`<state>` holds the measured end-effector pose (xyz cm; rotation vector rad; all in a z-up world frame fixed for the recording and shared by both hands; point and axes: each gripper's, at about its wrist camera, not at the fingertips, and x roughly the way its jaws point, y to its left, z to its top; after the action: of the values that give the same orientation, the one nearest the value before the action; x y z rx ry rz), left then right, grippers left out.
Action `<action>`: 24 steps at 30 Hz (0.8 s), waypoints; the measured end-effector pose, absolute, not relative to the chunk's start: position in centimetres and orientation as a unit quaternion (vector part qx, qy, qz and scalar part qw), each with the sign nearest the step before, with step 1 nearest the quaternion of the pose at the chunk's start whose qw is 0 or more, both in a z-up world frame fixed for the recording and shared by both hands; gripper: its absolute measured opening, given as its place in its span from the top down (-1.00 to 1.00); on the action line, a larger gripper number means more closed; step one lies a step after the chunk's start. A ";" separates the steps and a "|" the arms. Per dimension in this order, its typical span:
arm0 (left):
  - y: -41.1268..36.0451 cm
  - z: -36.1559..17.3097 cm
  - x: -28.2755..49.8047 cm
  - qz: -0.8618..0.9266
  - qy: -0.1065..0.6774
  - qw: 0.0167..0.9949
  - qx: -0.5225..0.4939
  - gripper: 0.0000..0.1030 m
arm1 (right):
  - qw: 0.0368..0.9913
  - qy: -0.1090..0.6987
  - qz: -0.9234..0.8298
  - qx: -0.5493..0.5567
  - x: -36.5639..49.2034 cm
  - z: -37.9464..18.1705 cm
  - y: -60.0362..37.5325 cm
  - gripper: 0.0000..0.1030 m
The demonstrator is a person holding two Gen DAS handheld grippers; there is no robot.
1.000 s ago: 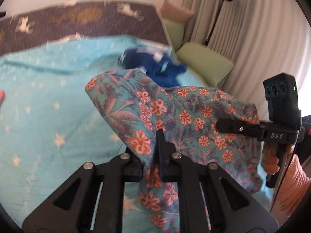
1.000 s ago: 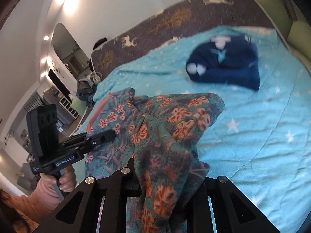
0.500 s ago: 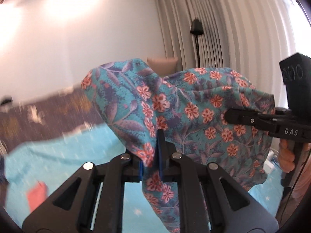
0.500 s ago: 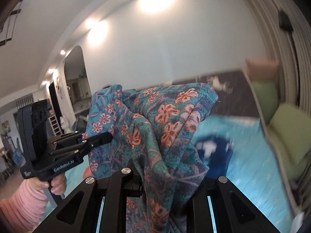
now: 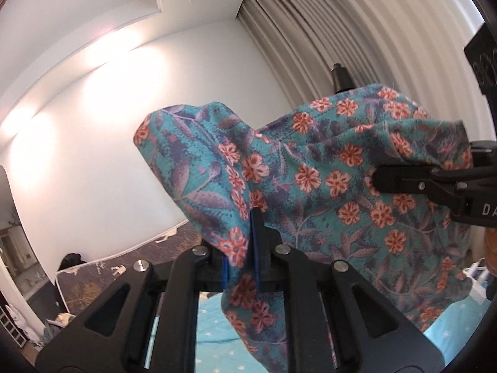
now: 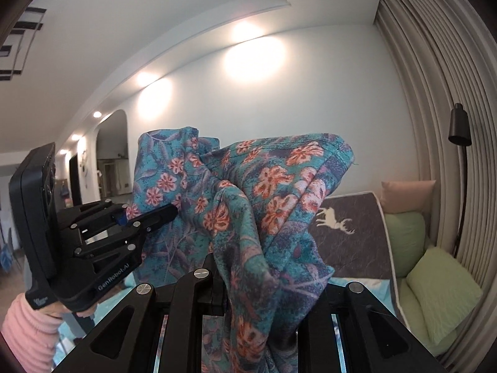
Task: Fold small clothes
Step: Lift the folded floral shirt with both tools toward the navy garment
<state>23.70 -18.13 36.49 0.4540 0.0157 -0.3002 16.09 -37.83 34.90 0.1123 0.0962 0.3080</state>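
Garment (image 5: 310,186), teal with orange flowers, hangs in the air between my two grippers, lifted clear of the bed (image 5: 214,317) whose star-print cover shows low in the left wrist view. My left gripper (image 5: 242,258) has its fingers (image 5: 256,248) drawn narrow on a fold of the cloth, with blue pads showing on either side of the pinched edge, and the fabric spills both above and below the pinch. From the right wrist view I see the same left gripper (image 6: 149,217) side-on, its tips clamped on the cloth's left edge, with a hand in a pink sleeve (image 6: 25,326) on its handle. My right gripper (image 6: 248,292) is mostly buried under draped cloth, which runs down through the gap between its fingers; they look closed on it, though the fabric hides the tips themselves. In the left wrist view the right gripper (image 5: 391,180) reaches in from the right edge, its tips nipping the garment's far corner. Behind the cloth stand a white wall (image 6: 248,99), pleated curtains (image 6: 435,93) and a black floor lamp (image 6: 459,127). Green pillows (image 6: 441,286) and a dark blanket with a white deer (image 6: 332,220) lie at the bed's far end.
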 end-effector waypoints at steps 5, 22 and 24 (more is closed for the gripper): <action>-20.6 34.2 29.2 -0.141 0.027 0.969 0.201 0.74 | 0.987 0.061 0.130 0.074 21.5 34.3 -39.1 0.66; -24.8 10.9 50.8 -0.153 0.212 0.949 0.175 0.74 | 0.955 0.234 0.094 0.154 44.4 12.1 -42.5 0.66; -25.0 7.5 53.0 -0.148 0.235 0.945 0.175 0.74 | 0.947 0.258 0.090 0.168 46.9 8.7 -43.3 0.66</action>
<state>52.96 -25.04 7.53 0.3564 0.4796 -0.3016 46.93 -43.27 8.69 0.3410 0.5248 0.1833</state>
